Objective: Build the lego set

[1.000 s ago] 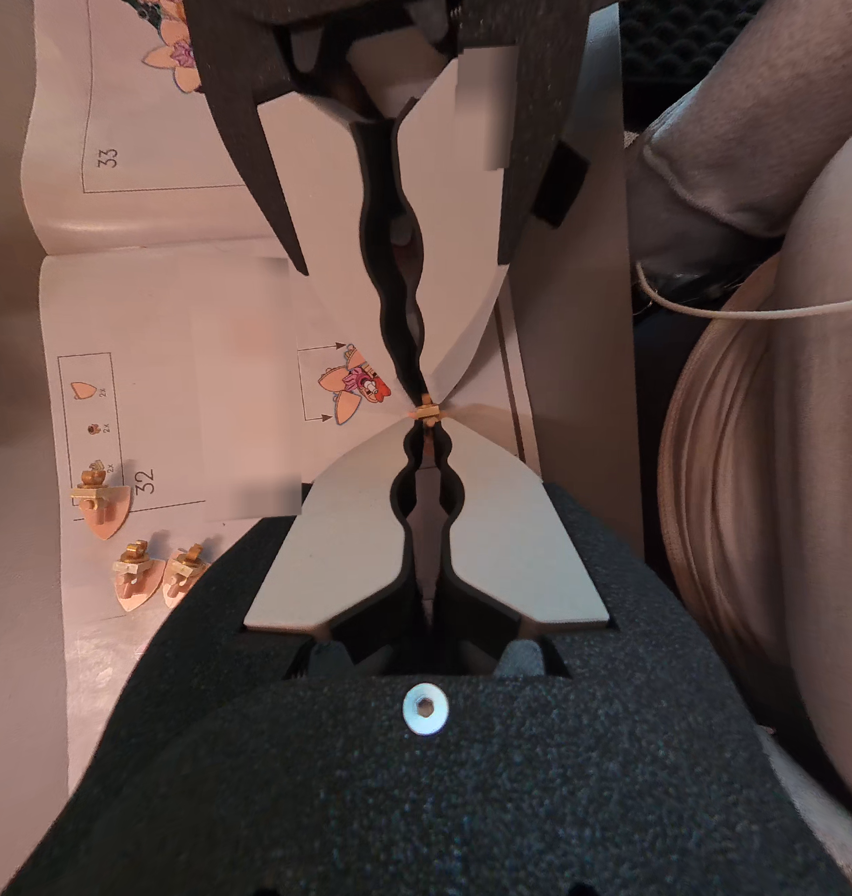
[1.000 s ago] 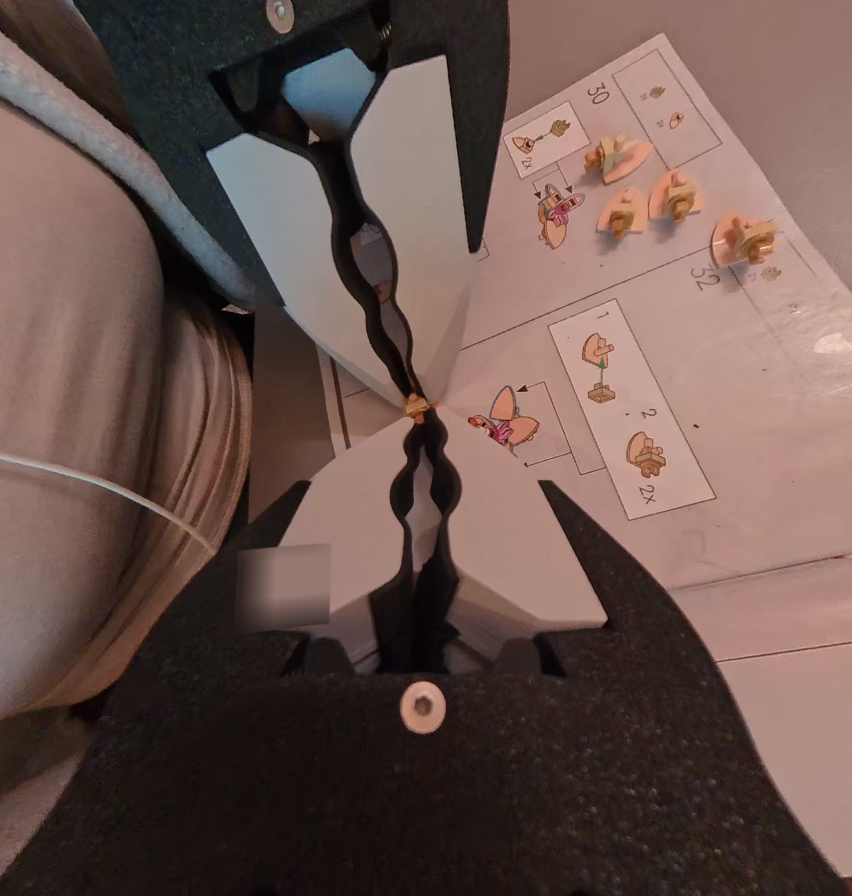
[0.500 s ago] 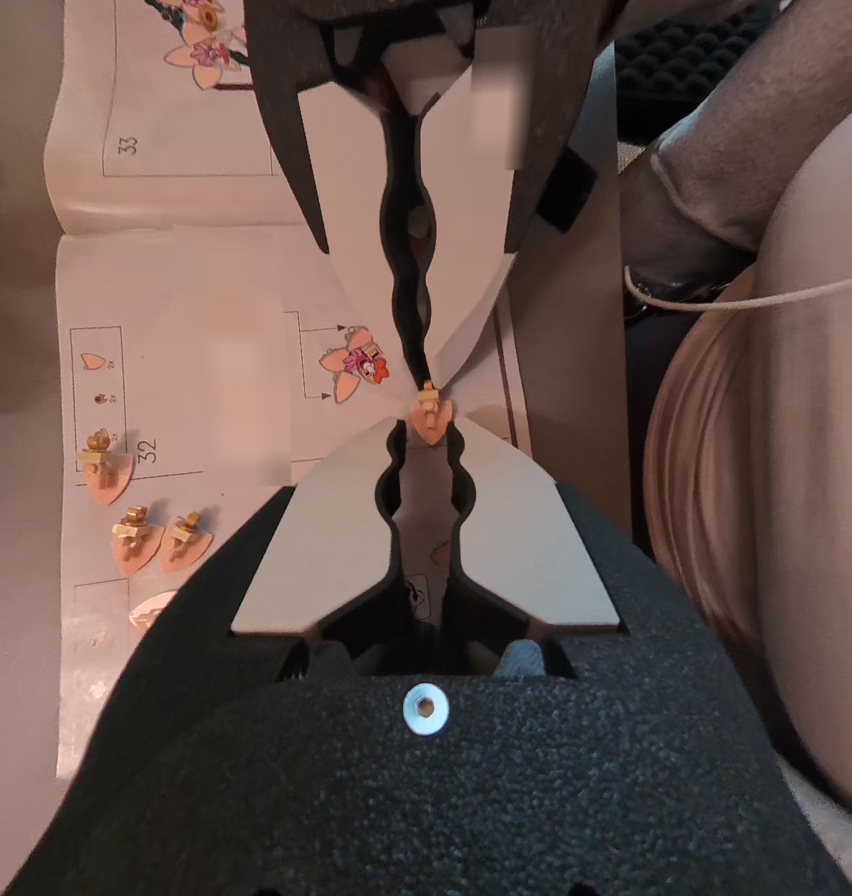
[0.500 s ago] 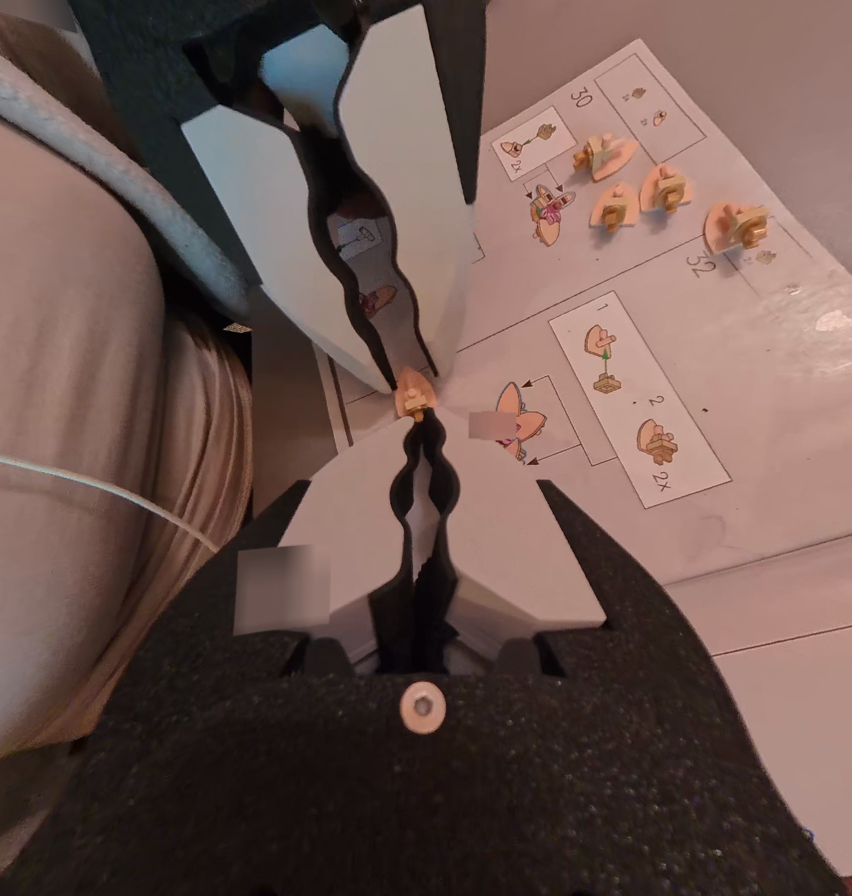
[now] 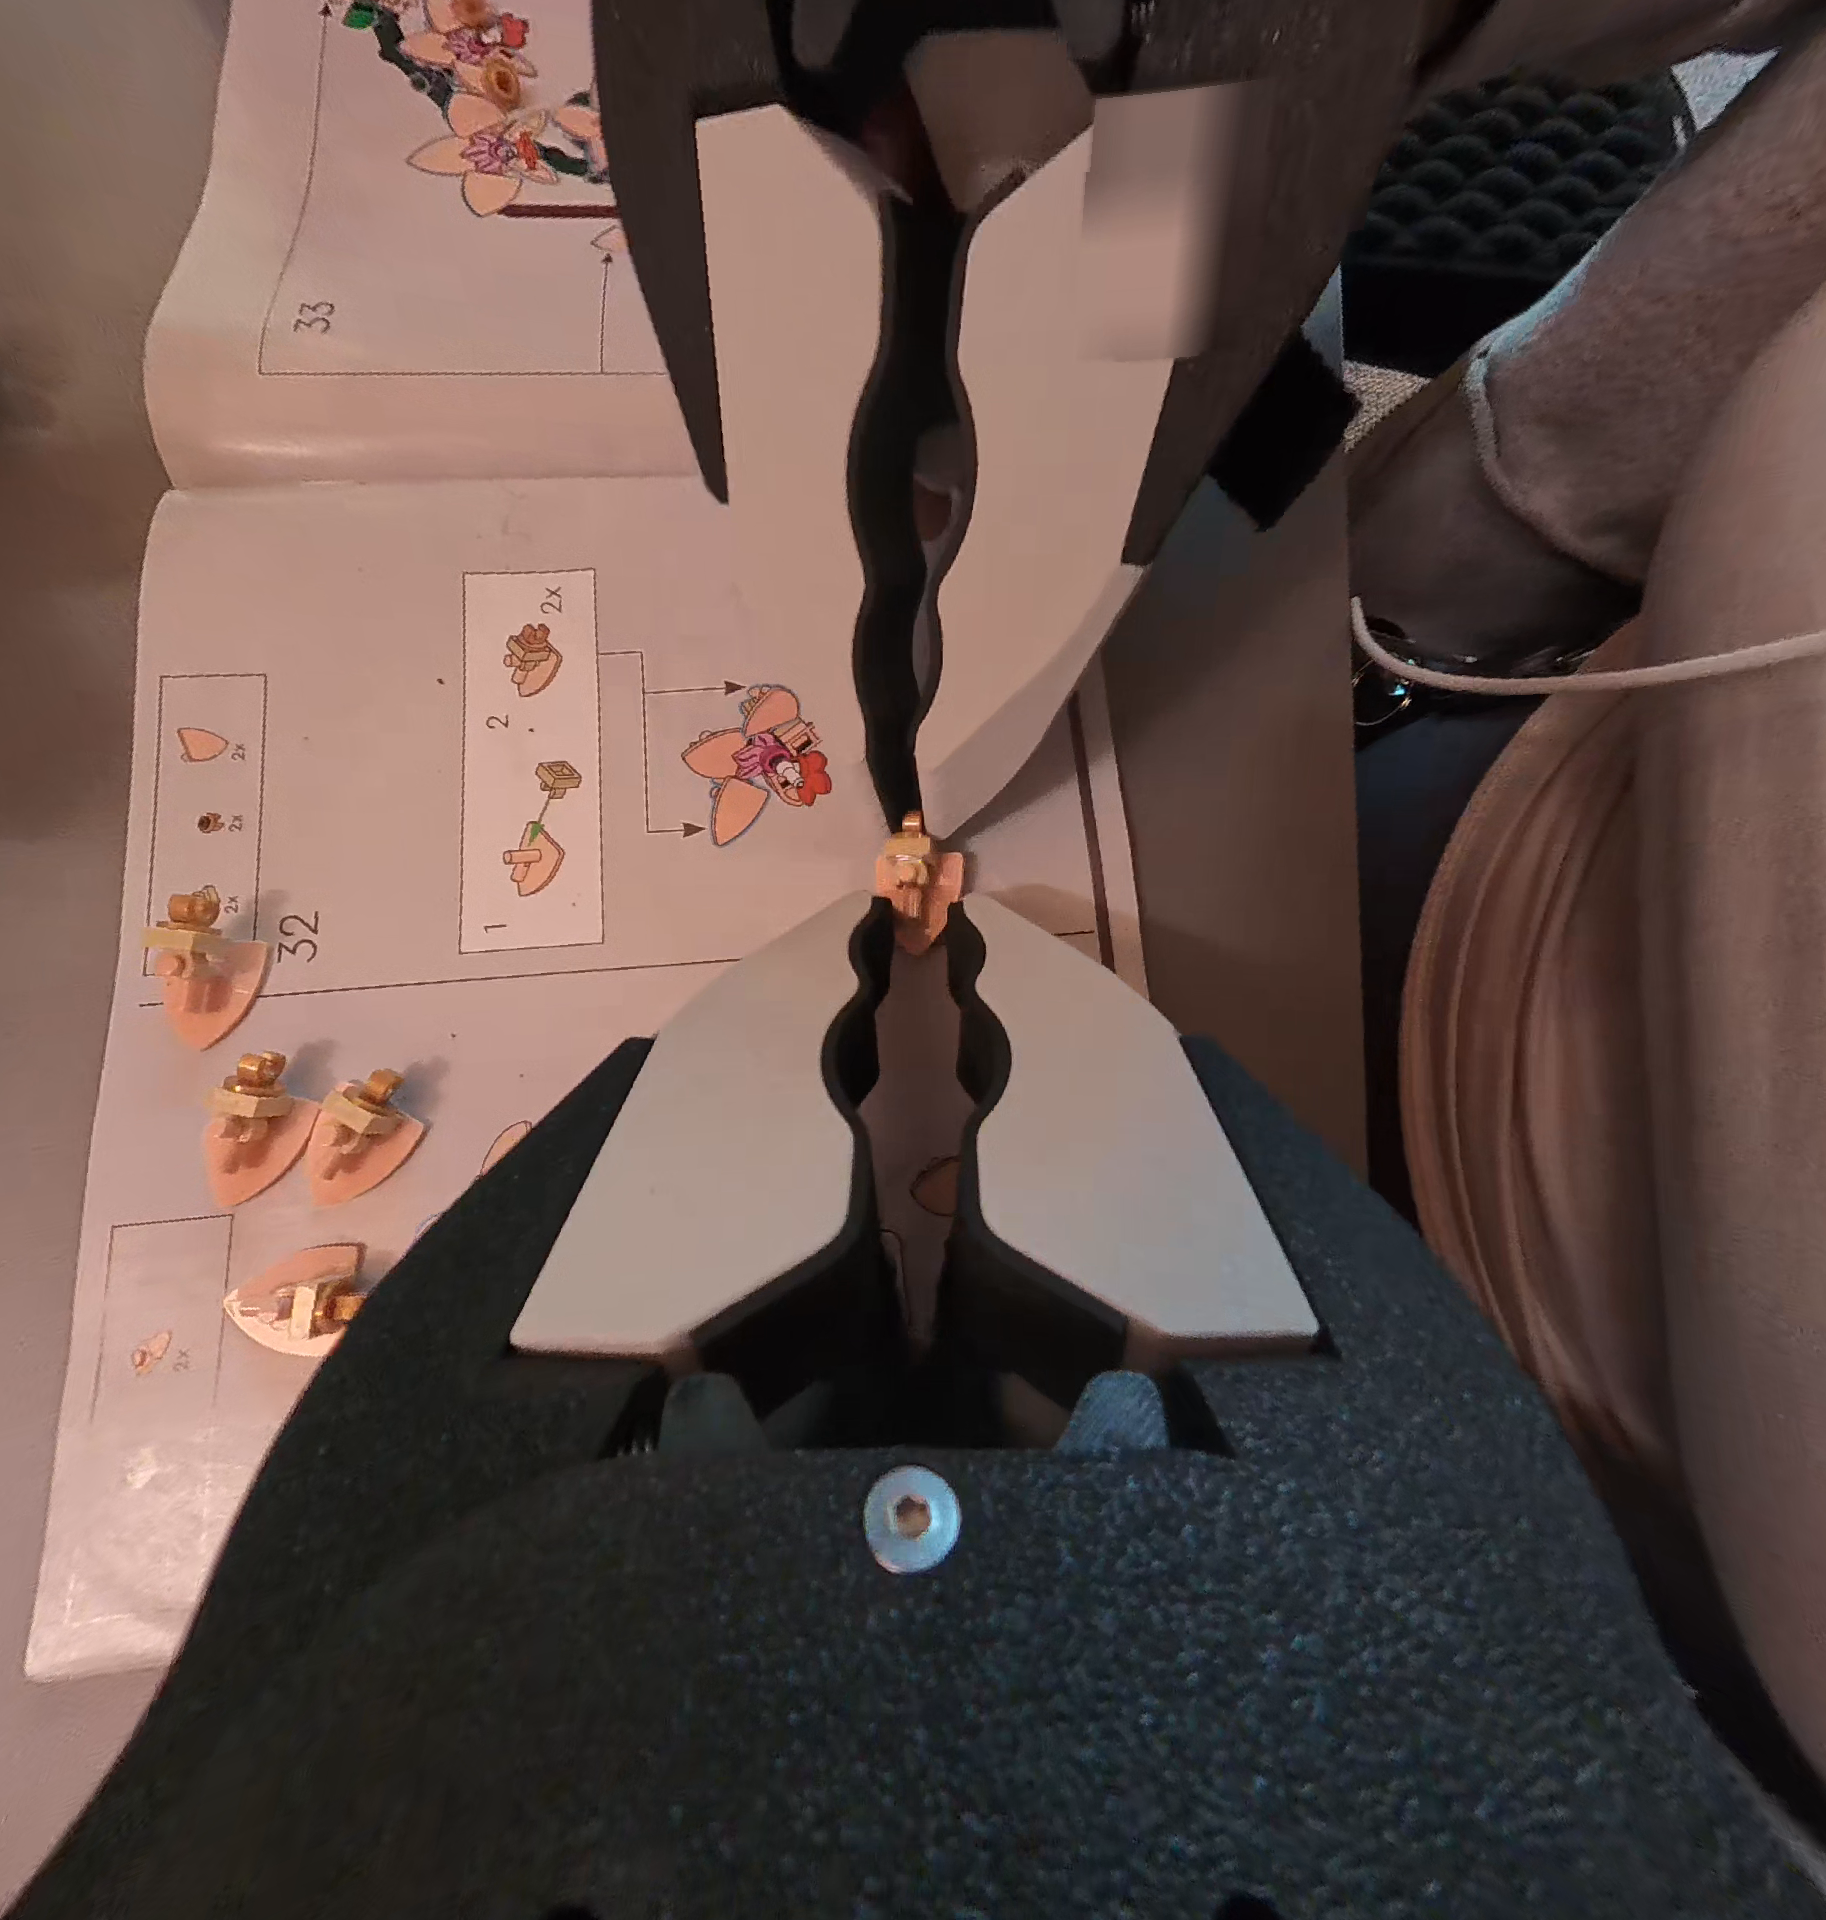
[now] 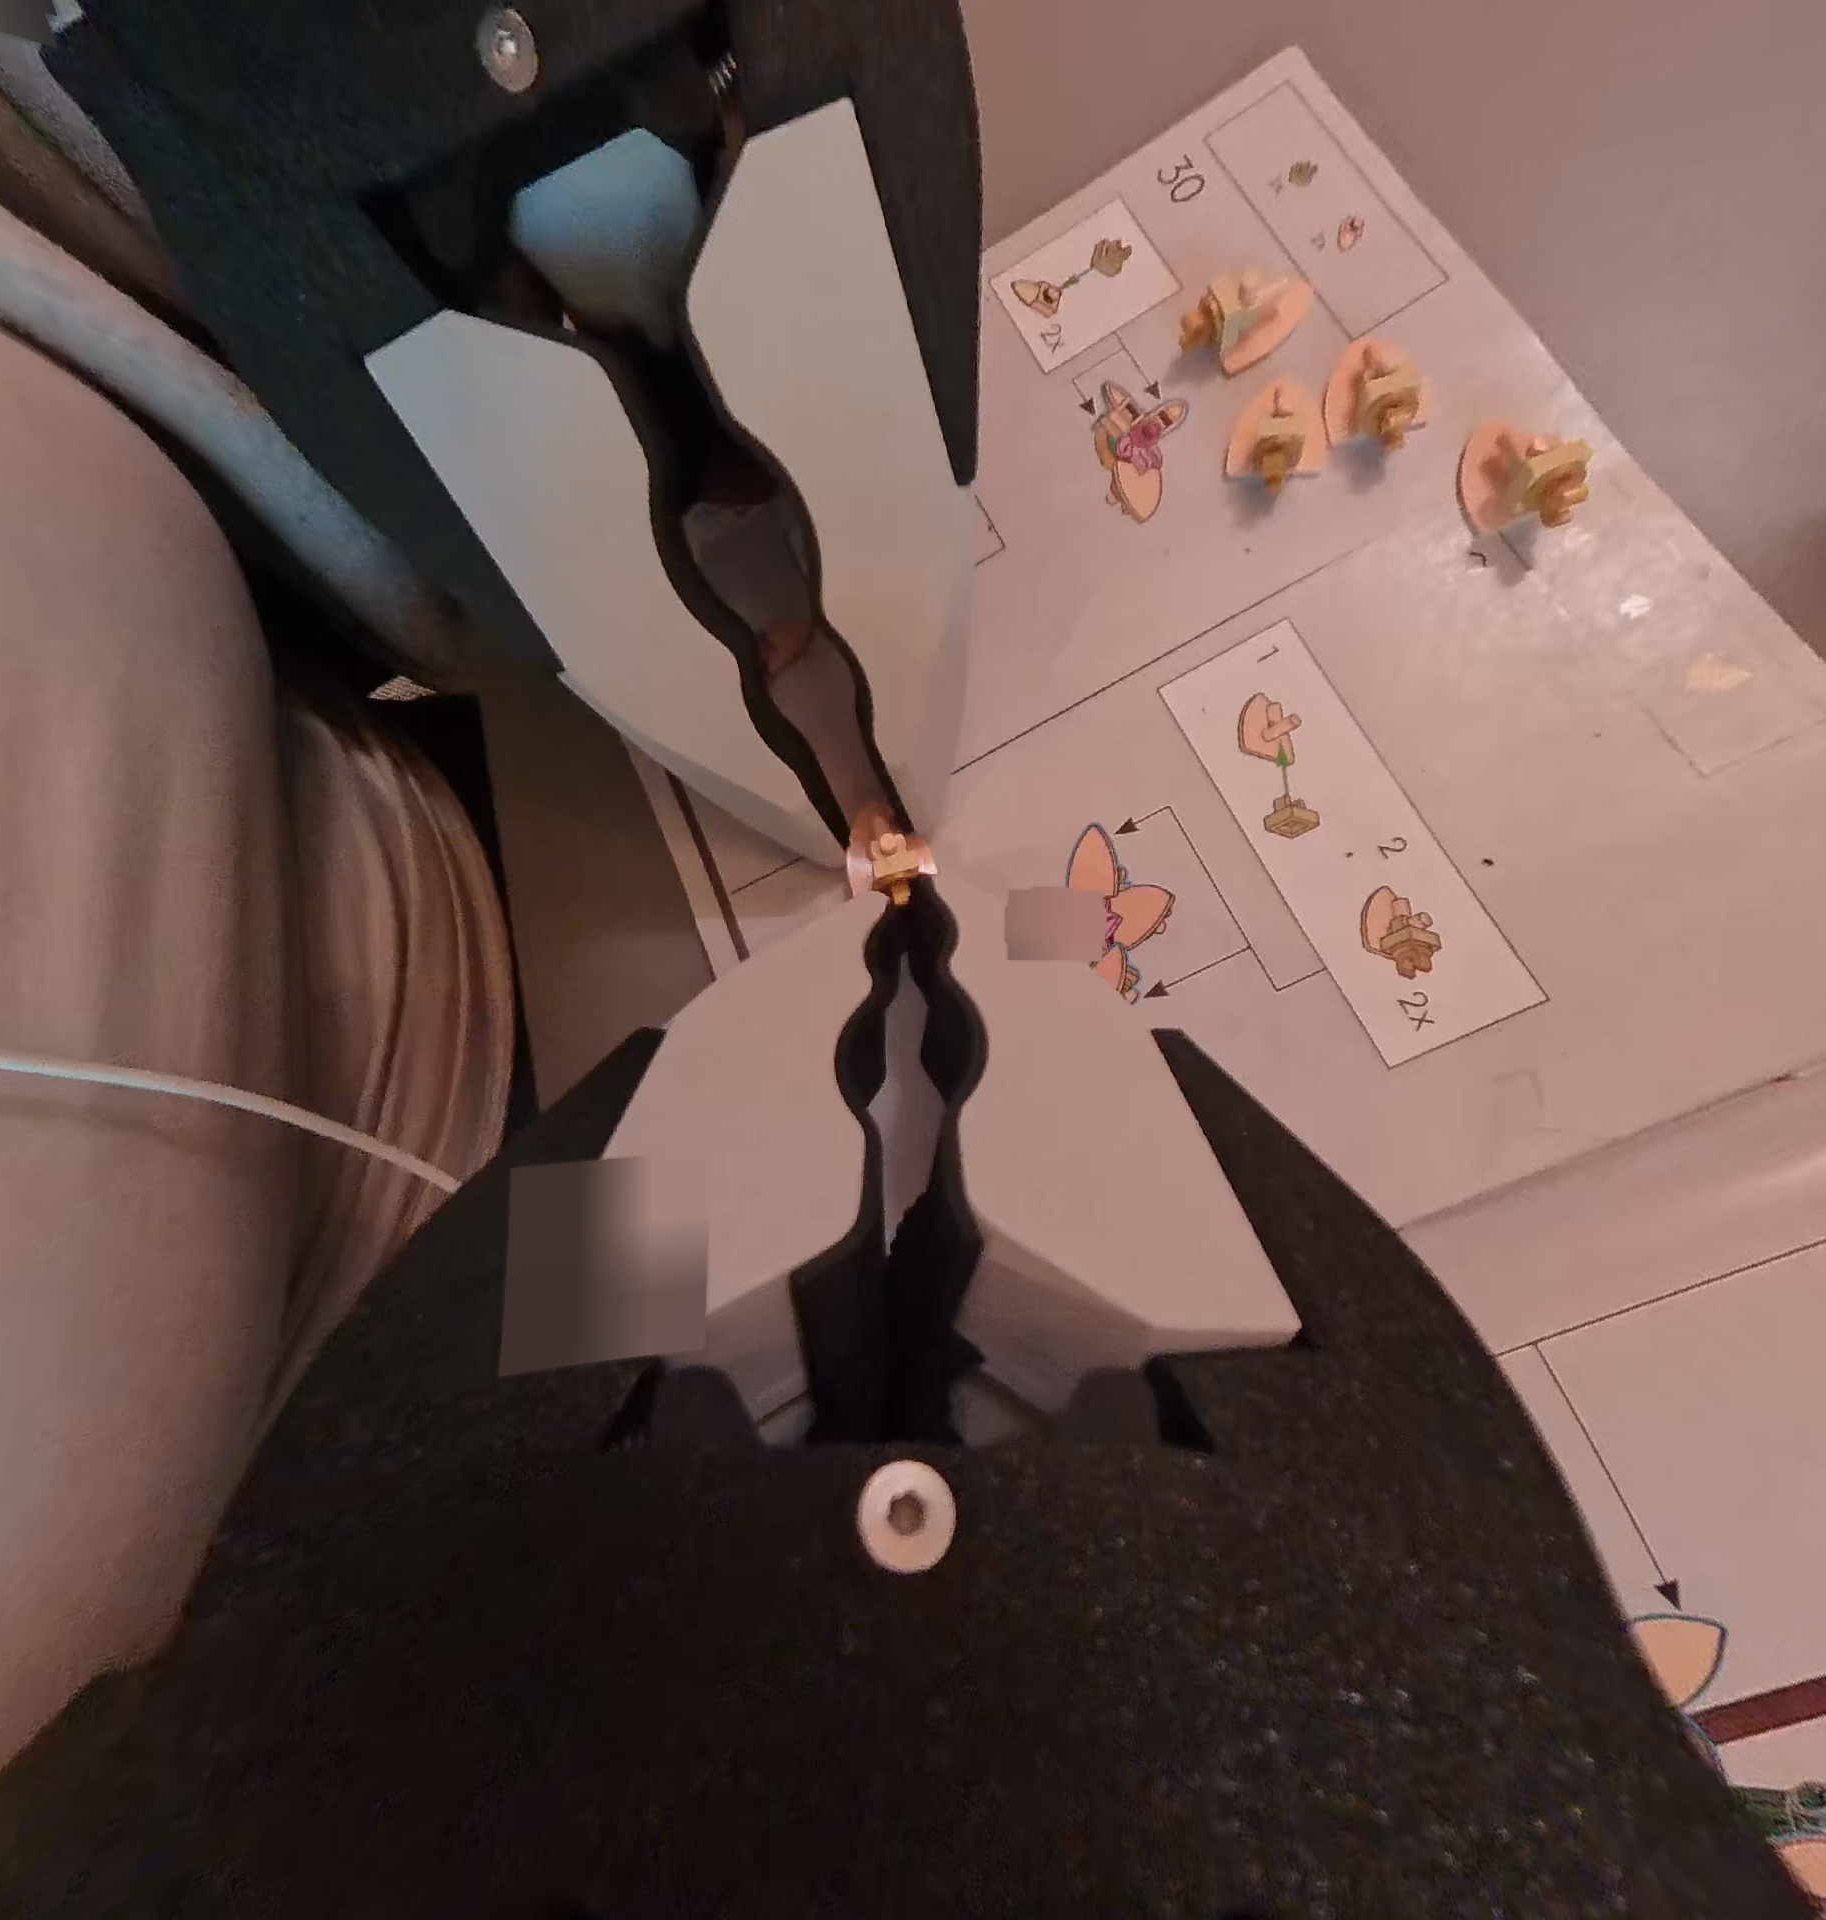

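A small peach petal piece with a gold clip (image 5: 919,878) hangs between both grippers above the open instruction booklet (image 5: 389,582). My left gripper (image 5: 914,920) pinches the petal's pointed lower end. My right gripper (image 5: 909,810) comes in from the far side, shut on the gold end. In the right wrist view the same piece (image 6: 888,857) sits between my right gripper (image 6: 896,914) and the left gripper (image 6: 876,821). Both pairs of fingers stand nearly closed.
Several finished petal pieces lie on the booklet's left part (image 5: 254,1138), also seen at the far right in the right wrist view (image 6: 1278,442). A person's clothed body (image 5: 1667,1039) and a white cord (image 5: 1615,675) are close at the right. My two grippers' fingertips are within a few centimetres of each other.
My left gripper opened and drew back, leaving the petal with the right gripper. The petal now faces flat-on, and the left fingers have closed in on its point again.
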Demonstrator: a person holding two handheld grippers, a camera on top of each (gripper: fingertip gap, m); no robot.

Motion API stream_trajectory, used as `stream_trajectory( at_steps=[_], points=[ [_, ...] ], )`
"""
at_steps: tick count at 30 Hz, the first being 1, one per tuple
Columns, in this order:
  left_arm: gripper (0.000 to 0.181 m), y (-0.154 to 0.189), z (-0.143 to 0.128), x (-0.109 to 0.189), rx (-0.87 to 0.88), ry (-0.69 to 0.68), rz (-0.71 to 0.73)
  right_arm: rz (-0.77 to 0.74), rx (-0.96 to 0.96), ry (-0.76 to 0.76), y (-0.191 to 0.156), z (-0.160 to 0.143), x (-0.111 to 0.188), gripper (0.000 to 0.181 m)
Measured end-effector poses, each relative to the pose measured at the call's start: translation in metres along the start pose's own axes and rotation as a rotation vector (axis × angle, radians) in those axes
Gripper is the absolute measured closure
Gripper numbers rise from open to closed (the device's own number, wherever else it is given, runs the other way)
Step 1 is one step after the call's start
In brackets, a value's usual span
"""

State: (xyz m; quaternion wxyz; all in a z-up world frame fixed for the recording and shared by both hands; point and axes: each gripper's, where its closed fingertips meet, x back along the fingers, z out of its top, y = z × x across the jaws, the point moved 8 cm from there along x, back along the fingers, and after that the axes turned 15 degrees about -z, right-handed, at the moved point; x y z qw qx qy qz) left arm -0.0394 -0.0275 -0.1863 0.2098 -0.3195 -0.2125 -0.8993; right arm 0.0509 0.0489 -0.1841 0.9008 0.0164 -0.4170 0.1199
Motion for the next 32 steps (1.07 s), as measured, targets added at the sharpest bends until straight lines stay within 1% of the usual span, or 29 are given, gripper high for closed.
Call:
stream_trajectory(
  at_steps=[5, 7, 10, 11, 12, 15, 19, 21, 23, 26, 28, 29, 31, 32],
  points=[
    [0.171, 0.001, 0.0, 0.0, 0.001, 0.005, 0.006, -0.011, 0.038, -0.008, 0.0, 0.001, 0.0, 0.18],
    [0.167, 0.0, 0.004, 0.009, 0.033, 0.024, 0.033, -0.015, 0.035, 0.01, 0.004, 0.004, 0.003, 0.18],
    [0.167, 0.004, 0.015, 0.049, 0.024, 0.251, 0.122, -0.128, -0.011, 0.081, 0.024, 0.015, 0.01, 0.18],
    [0.167, 0.006, 0.014, 0.062, 0.034, 0.305, 0.16, -0.166, -0.024, 0.102, 0.029, 0.02, 0.008, 0.18],
    [0.167, 0.006, 0.01, 0.073, 0.046, 0.331, 0.213, -0.204, -0.027, 0.113, 0.033, 0.025, 0.005, 0.18],
    [0.168, 0.006, -0.006, 0.093, 0.053, 0.315, 0.345, -0.327, 0.015, 0.097, 0.043, 0.038, -0.014, 0.18],
    [0.168, 0.005, -0.015, 0.09, 0.064, 0.287, 0.35, -0.358, 0.03, 0.026, 0.047, 0.045, -0.035, 0.178],
    [0.169, 0.003, -0.016, 0.088, 0.053, 0.278, 0.356, -0.357, 0.011, 0.042, 0.048, 0.048, -0.035, 0.165],
    [0.17, 0.002, -0.015, 0.087, 0.043, 0.299, 0.359, -0.338, -0.002, 0.022, 0.048, 0.046, -0.033, 0.161],
    [0.171, 0.001, -0.012, 0.089, 0.029, 0.357, 0.372, -0.326, -0.021, 0.061, 0.046, 0.043, -0.021, 0.16],
    [0.172, 0.0, -0.01, 0.094, 0.011, 0.419, 0.397, -0.331, -0.025, 0.127, 0.046, 0.04, 0.0, 0.162],
    [0.171, -0.001, -0.01, 0.098, 0.009, 0.468, 0.422, -0.36, -0.03, 0.186, 0.048, 0.035, 0.017, 0.164],
    [0.167, -0.002, -0.01, 0.109, 0.011, 0.589, 0.459, -0.491, -0.087, 0.301, 0.059, 0.018, 0.059, 0.165],
    [0.159, -0.003, -0.011, 0.116, 0.015, 0.658, 0.456, -0.565, -0.145, 0.335, 0.066, 0.005, 0.081, 0.164]
  ],
)
